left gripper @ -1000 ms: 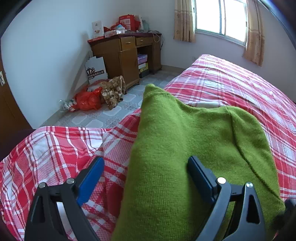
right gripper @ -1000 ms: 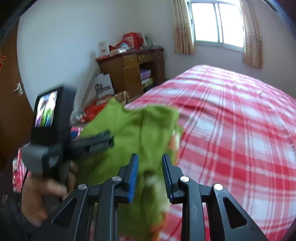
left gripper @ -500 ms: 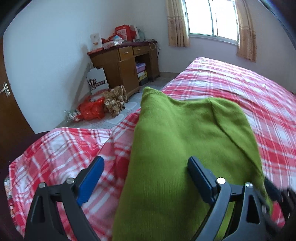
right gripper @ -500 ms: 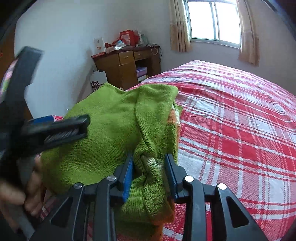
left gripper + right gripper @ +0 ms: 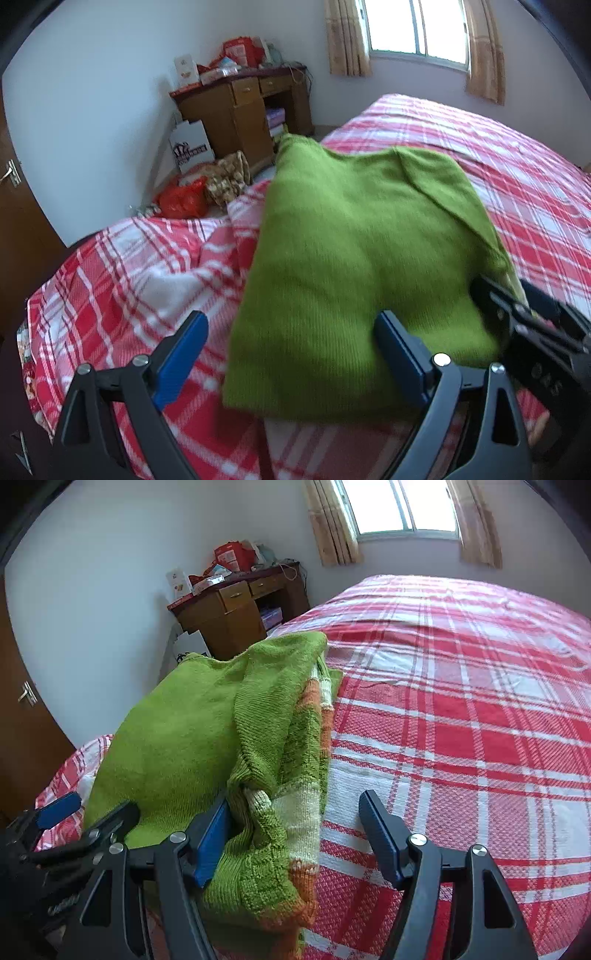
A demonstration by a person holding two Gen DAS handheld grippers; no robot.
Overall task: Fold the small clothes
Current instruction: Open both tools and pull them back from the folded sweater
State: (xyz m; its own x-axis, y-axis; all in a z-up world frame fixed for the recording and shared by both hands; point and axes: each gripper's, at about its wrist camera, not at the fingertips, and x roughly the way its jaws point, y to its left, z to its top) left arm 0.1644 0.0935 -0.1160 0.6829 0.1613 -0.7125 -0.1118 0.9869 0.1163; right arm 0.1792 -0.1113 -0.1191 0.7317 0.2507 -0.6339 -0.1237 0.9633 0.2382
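green knit sweater (image 5: pixel 177 738), folded (orange-striped edge)

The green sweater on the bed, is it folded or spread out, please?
Folded: the green sweater lies as a compact stack, layered edges showing.

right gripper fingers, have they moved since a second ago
Yes. The right gripper fingers have just been opening, spreading off the green sweater; its right finger now stands over the plaid bedspread.

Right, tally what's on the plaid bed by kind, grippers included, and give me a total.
Folded green knit sweater with orange and cream stripes: 1
Handheld two-finger grippers with blue pads: 2, the left gripper and the right gripper, both open
Total: 3, all over the red and white plaid bedspread.
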